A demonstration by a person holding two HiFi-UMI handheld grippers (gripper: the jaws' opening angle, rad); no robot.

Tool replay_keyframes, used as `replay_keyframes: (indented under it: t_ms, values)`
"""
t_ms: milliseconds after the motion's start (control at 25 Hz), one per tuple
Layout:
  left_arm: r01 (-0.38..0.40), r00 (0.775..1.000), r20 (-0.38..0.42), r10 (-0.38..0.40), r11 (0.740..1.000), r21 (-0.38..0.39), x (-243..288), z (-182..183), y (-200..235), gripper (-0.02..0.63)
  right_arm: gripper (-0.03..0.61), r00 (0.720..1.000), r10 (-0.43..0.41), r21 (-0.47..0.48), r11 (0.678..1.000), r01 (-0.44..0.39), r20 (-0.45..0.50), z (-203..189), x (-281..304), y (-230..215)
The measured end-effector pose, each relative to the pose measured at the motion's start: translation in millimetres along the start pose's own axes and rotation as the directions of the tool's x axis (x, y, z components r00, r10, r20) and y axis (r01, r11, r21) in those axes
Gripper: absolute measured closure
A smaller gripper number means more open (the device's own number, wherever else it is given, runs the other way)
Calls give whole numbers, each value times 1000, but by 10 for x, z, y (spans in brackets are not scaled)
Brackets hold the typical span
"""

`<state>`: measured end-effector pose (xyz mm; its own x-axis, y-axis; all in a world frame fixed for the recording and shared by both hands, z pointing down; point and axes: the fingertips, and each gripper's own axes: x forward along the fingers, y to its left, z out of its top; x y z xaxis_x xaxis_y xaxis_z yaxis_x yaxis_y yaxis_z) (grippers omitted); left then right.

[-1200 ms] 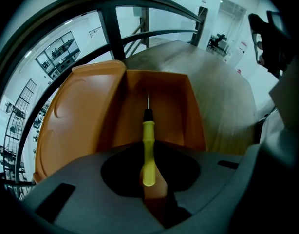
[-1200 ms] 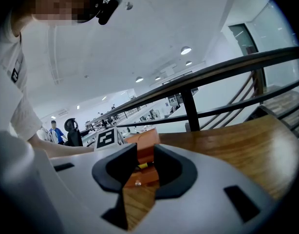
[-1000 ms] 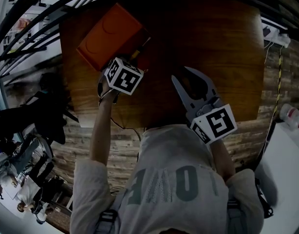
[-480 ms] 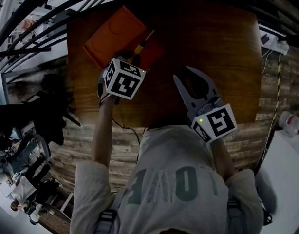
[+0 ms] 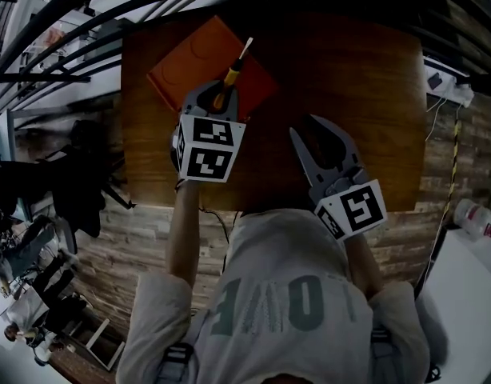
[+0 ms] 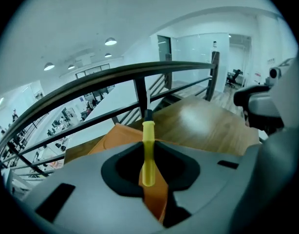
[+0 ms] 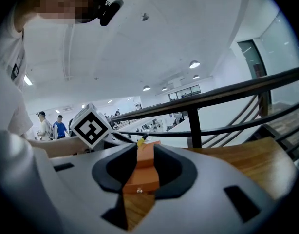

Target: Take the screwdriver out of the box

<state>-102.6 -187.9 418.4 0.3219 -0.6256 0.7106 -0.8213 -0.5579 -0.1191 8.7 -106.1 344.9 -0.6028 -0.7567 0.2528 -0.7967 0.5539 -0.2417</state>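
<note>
- My left tongs [image 5: 217, 94] are closed tight on the screwdriver [image 5: 232, 72], gripping its yellow handle.
- In the left gripper view the handle stands upright between the two tips. Its black collar is above them and the shaft runs on away from me.
- From the head view the pale shaft slants to the far right, and its tip lies over the far edge of the orange box [image 5: 199, 58].
- The screwdriver is in my grip above the near right part of the box. I cannot tell how high above it.
- The box lies on the far left part of the wooden desk [image 5: 349, 62], turned cornerwise to me.
- My right tongs [image 5: 316, 134] stand partly apart and hold nothing. They hang over the desk, to the right of the box and nearer to me, clear of it.
- In the right gripper view the box shows through the gap between the tips, further off, with a small catch on its near face.
- That same view shows the marker cube [image 7: 91, 126] of my left tongs to the left of the box.
- A dark metal railing [image 7: 213, 99] runs along the far side of the desk.
</note>
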Motion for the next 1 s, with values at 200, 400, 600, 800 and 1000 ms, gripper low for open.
replay_keyframes:
  t_ms: [200, 400, 600, 800, 1000]
  values:
    - [-56, 981, 178, 78, 991, -124, -301, 266, -14, 535, 476, 1000, -12, -44, 999, 13, 3, 27, -70, -18]
    - [-75, 934, 326, 147, 972, -224, -525, 375, -31, 535, 476, 1000, -17, -53, 998, 18, 24, 67, -83, -32]
    - [-87, 865, 455, 211, 957, -278, -824, 447, -77, 535, 476, 999, -23, -92, 995, 27, 42, 101, -107, -3]
    - [-90, 779, 562, 280, 935, -342, -1151, 458, -191, 534, 461, 997, -16, -111, 993, 24, 75, 156, -161, 58]
    - [-92, 772, 562, 297, 927, -363, -1253, 266, -357, 534, 449, 995, -15, -98, 995, 24, 99, 203, -156, 104]
